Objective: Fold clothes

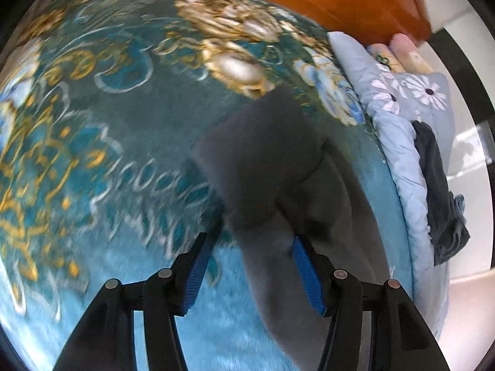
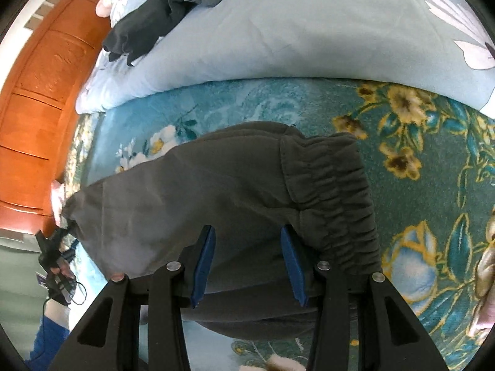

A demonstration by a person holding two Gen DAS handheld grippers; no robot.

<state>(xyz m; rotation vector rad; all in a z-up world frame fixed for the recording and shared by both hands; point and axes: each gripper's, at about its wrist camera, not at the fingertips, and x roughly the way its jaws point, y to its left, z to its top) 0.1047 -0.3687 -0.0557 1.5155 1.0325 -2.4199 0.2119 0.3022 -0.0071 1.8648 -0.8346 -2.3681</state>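
While blur smears the blanket [image 1: 92, 142], both tools, left [image 1: 247, 266] and right [image 2: 247, 262], gape over grey trousers [image 2: 216, 191].

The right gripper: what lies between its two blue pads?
In the right wrist view, the right gripper is open, and the grey sweatpants lie between its pads, beside the elastic waistband.

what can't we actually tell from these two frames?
- Left wrist view: motion blur smears the blanket; whether the left gripper pinches the grey trousers is unclear.
- Right wrist view: the trousers' near edge is hidden behind the right gripper.
- Dark clothes pile: too crumpled to identify.
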